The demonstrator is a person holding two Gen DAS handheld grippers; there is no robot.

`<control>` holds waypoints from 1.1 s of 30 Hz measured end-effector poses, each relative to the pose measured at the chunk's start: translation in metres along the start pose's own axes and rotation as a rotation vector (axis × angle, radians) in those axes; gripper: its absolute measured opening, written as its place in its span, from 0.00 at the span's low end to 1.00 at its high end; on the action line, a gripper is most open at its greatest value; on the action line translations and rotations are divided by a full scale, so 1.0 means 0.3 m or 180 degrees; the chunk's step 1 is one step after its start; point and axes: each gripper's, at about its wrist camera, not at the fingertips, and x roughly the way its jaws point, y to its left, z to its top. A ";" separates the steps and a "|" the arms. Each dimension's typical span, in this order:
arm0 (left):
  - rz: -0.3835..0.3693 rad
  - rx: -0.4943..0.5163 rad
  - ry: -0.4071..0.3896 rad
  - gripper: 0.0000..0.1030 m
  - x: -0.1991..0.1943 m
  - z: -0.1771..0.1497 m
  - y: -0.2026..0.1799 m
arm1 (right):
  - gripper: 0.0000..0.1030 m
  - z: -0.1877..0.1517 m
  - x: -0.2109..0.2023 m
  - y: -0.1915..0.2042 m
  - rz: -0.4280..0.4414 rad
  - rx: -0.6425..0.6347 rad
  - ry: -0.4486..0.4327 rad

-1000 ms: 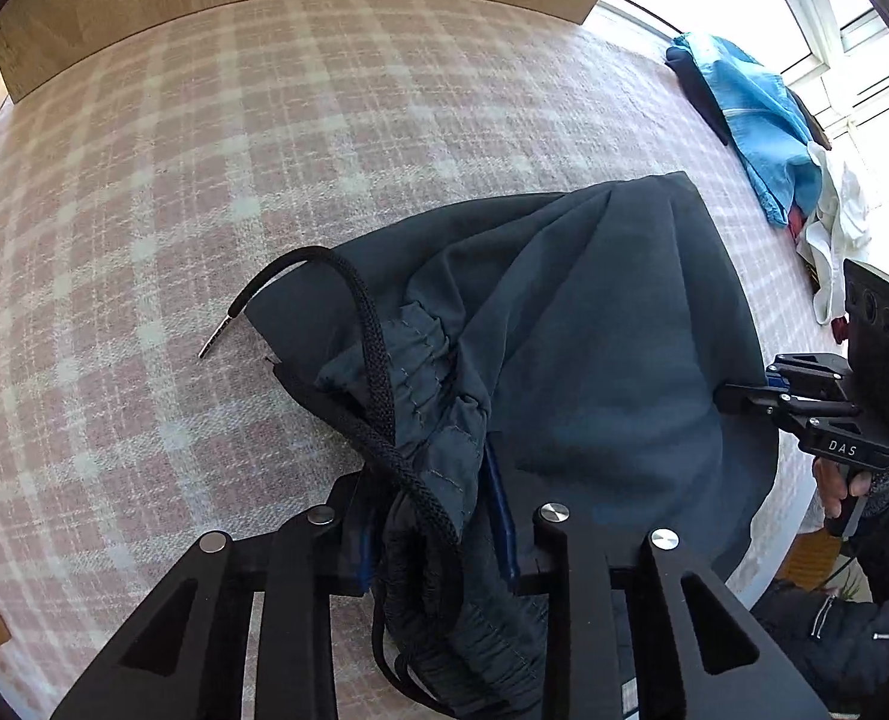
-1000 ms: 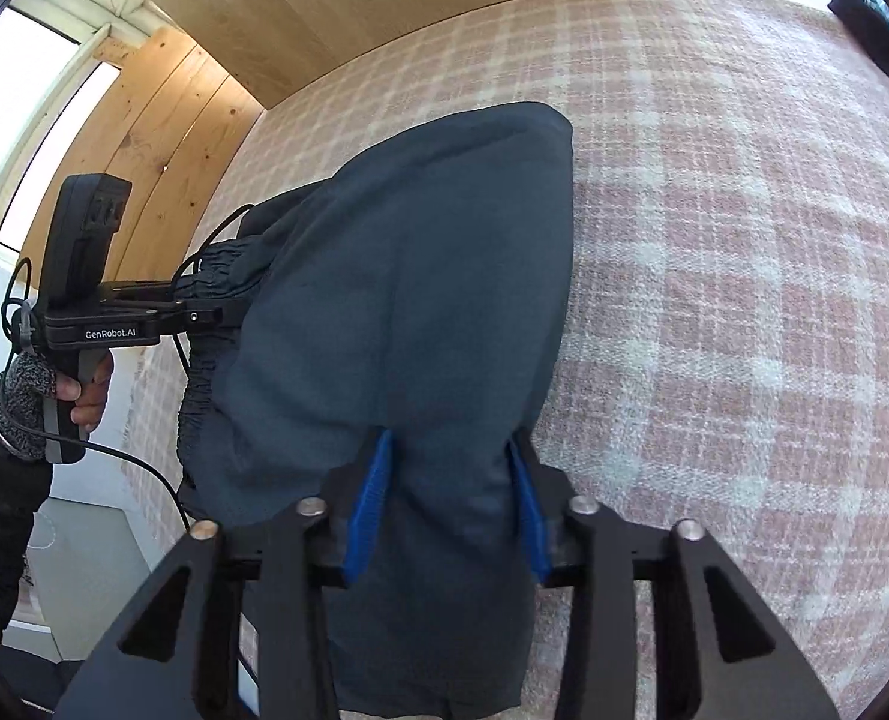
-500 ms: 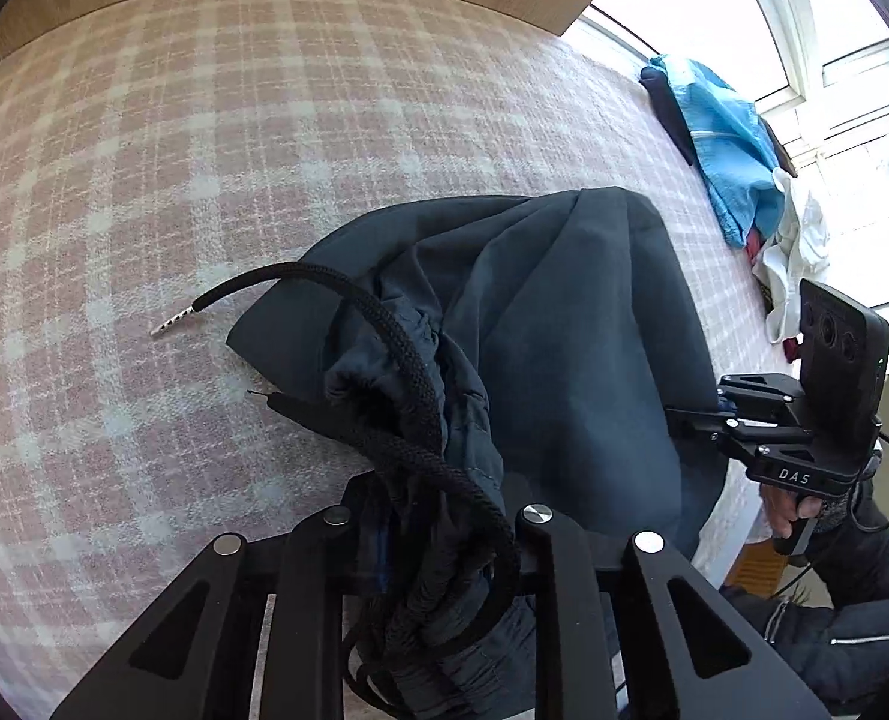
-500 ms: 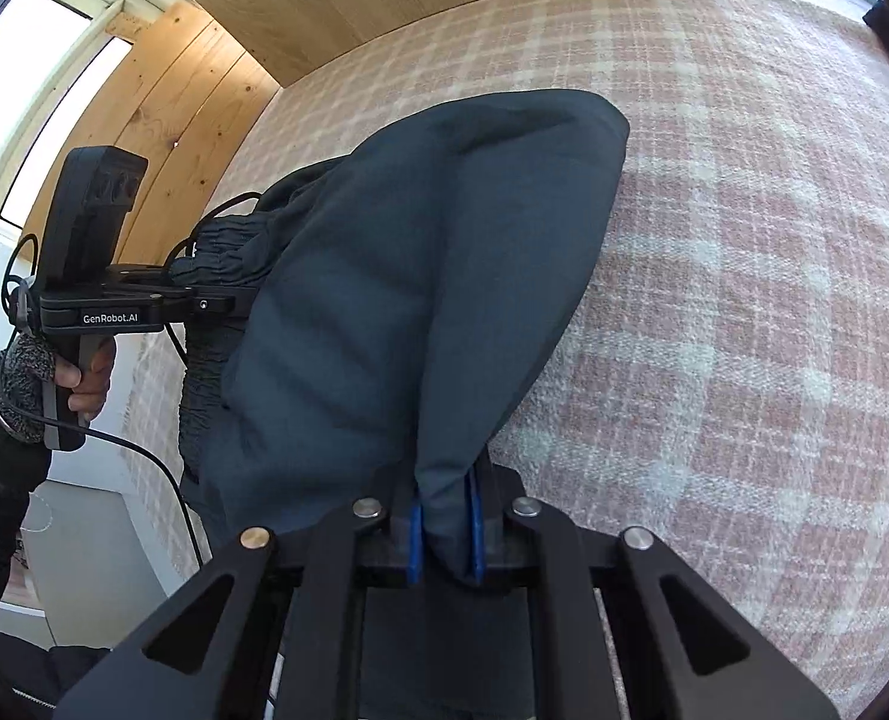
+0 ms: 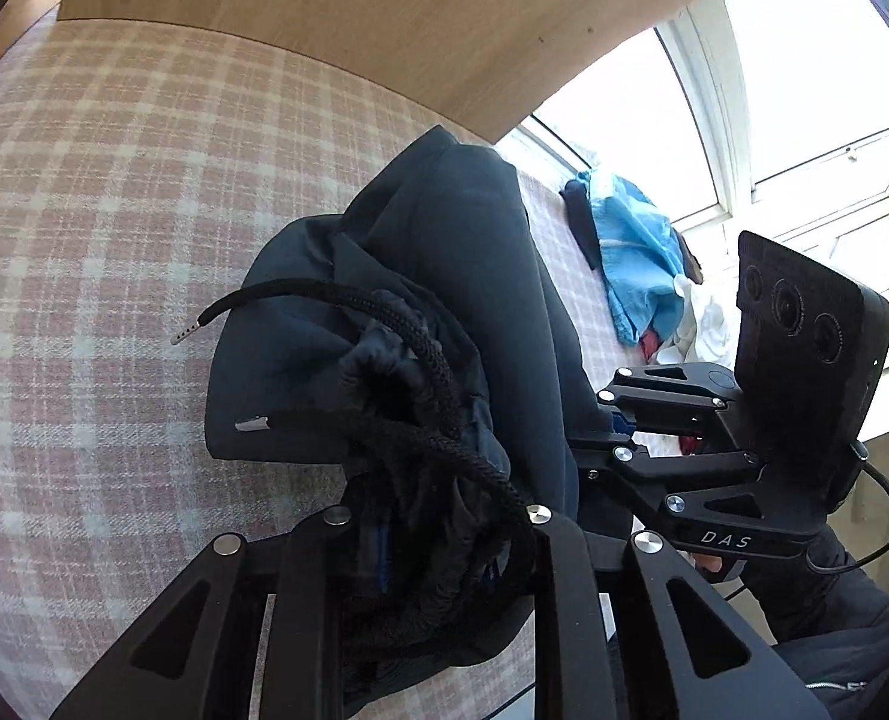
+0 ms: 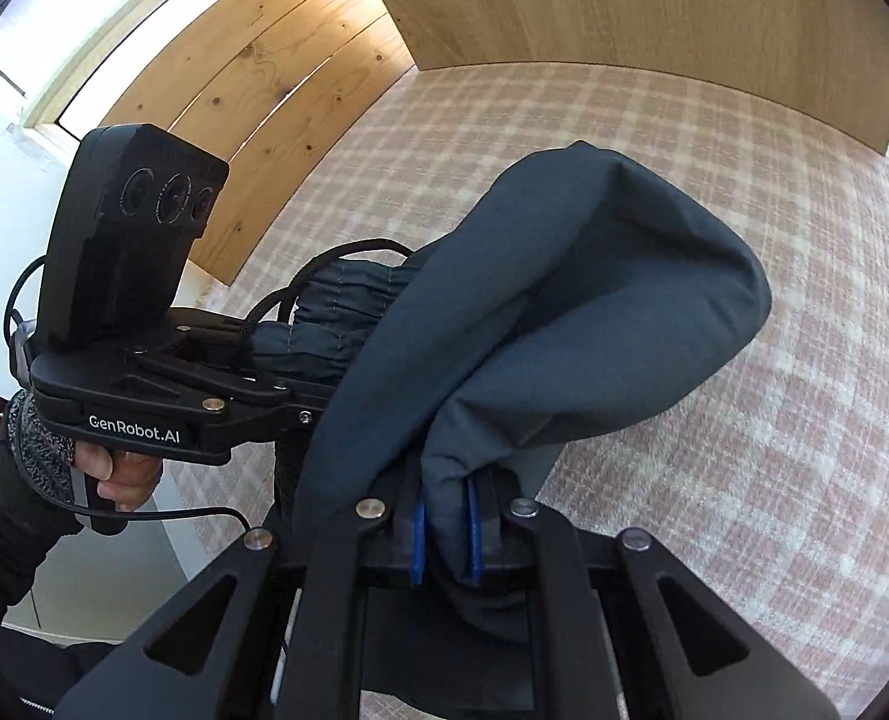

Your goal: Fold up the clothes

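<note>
Dark navy drawstring shorts (image 5: pixel 444 252) hang lifted above the pink plaid bed cover (image 5: pixel 114 180), held by both grippers. My left gripper (image 5: pixel 438 546) is shut on the gathered elastic waistband, and the black drawstring (image 5: pixel 300 291) loops out over it. In the right wrist view my right gripper (image 6: pixel 444 534) is shut on a fold of the shorts (image 6: pixel 594 300), its blue pads (image 6: pixel 417 540) pinching the cloth. The far end of the shorts droops toward the bed. The two grippers are close together: the left gripper (image 6: pixel 300 402) shows at the waistband, the right gripper (image 5: pixel 615 420) at the cloth's edge.
A heap of clothes, blue (image 5: pixel 630 252) and white (image 5: pixel 702 324), lies at the far edge of the bed under the window. A wooden headboard (image 6: pixel 624 0) and wooden wall panels (image 6: pixel 252 108) border the bed. A person's hand (image 6: pixel 120 474) grips the left handle.
Both grippers have risen and come closer together, lifting the shorts off the bed. The right gripper went from open around the cloth to shut on it.
</note>
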 end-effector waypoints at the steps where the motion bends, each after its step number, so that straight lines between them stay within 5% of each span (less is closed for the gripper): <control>1: -0.0024 -0.0098 -0.0162 0.19 -0.037 -0.009 0.005 | 0.10 0.026 -0.012 0.023 -0.0046 -0.0140 0.0037; 7: 0.0008 -0.0736 -0.1244 0.19 -0.216 -0.067 0.070 | 0.10 0.240 -0.025 0.235 -0.0408 -0.1247 0.0268; 12: 0.0243 -0.1125 -0.1891 0.19 -0.294 -0.061 0.168 | 0.10 0.424 0.069 0.394 -0.0739 -0.2105 0.0490; 15: 0.0313 -0.1370 -0.2101 0.20 -0.278 -0.035 0.245 | 0.10 0.513 0.156 0.450 -0.0860 -0.2456 0.0601; 20: 0.0306 -0.1908 -0.2008 0.20 -0.160 0.055 0.474 | 0.10 0.632 0.357 0.459 -0.1182 -0.2940 0.0745; 22: 0.0249 -0.2050 -0.1986 0.20 -0.137 0.051 0.540 | 0.10 0.698 0.474 0.414 -0.1513 -0.3113 0.0726; 26: 0.0157 -0.2087 -0.1964 0.21 -0.145 -0.001 0.583 | 0.10 0.894 0.613 0.206 -0.2017 -0.2511 0.0805; 29: 0.0256 -0.1938 -0.1905 0.22 -0.174 -0.012 0.573 | 0.13 1.000 0.513 0.092 -0.1707 -0.1770 0.0698; 33: 0.0386 -0.1740 -0.1826 0.24 -0.213 -0.026 0.560 | 0.17 0.966 0.300 0.060 -0.1361 -0.1389 0.0347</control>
